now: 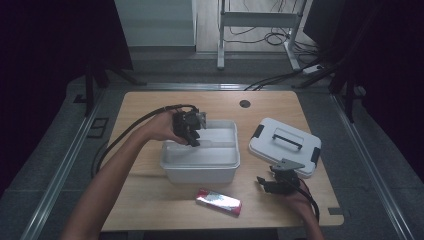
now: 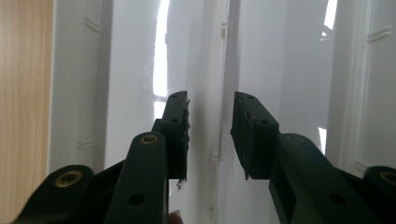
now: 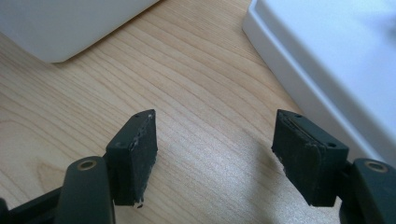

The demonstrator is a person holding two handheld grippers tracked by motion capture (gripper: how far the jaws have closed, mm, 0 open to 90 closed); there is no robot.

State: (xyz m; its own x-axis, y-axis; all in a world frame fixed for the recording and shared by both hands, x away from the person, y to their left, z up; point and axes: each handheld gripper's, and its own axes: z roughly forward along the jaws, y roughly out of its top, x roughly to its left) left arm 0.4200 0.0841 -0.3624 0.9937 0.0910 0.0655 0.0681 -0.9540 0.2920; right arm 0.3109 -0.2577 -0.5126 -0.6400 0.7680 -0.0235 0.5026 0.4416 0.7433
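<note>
My left hand-held gripper [image 1: 191,131] hovers open inside the white bin [image 1: 200,170], jaws straddling its divider [image 2: 220,93]. The red packet [image 1: 218,201] lies crosswise on the worktop [image 1: 150,195], nearer my open, empty right hand-held gripper [image 1: 270,184].

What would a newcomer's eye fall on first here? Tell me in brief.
The open white plastic bin at the table's middle, with the left gripper held over its far-left part, jaws apart. Its white lid with black latches lies to the right, and a shiny red packet lies in front, near the open right gripper.
</note>
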